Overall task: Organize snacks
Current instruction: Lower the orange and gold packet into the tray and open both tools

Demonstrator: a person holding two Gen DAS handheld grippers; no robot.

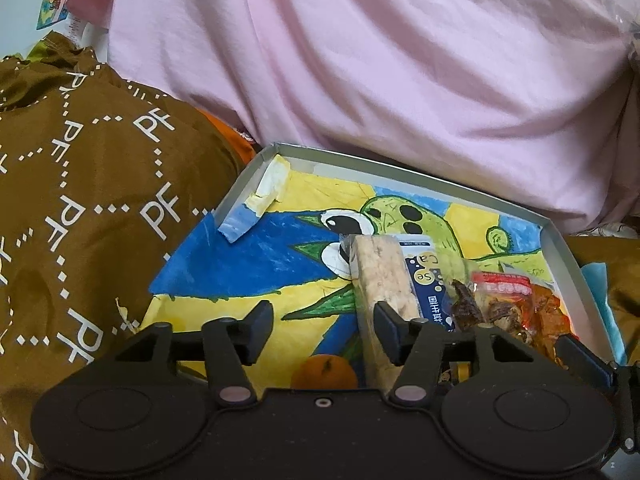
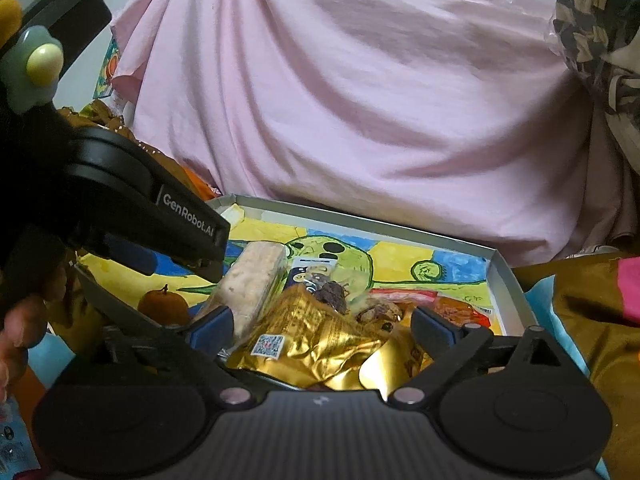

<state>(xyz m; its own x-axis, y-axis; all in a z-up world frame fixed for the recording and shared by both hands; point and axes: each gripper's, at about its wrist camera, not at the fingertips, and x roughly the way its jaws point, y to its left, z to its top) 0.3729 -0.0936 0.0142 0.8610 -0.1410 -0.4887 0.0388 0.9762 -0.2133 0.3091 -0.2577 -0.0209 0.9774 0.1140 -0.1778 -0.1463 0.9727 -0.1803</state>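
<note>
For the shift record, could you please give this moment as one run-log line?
stage: loading tray | left gripper: open, empty | right gripper: open over gold packet | rice bar, orange: in tray

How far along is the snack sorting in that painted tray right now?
Well under way. Done: the rice cracker bar, a blue packet, a red packet and an orange lie in the tray. In hand: nothing; the gold packet sits between the open right tool. The left tool is open. Left: unclear.
</note>
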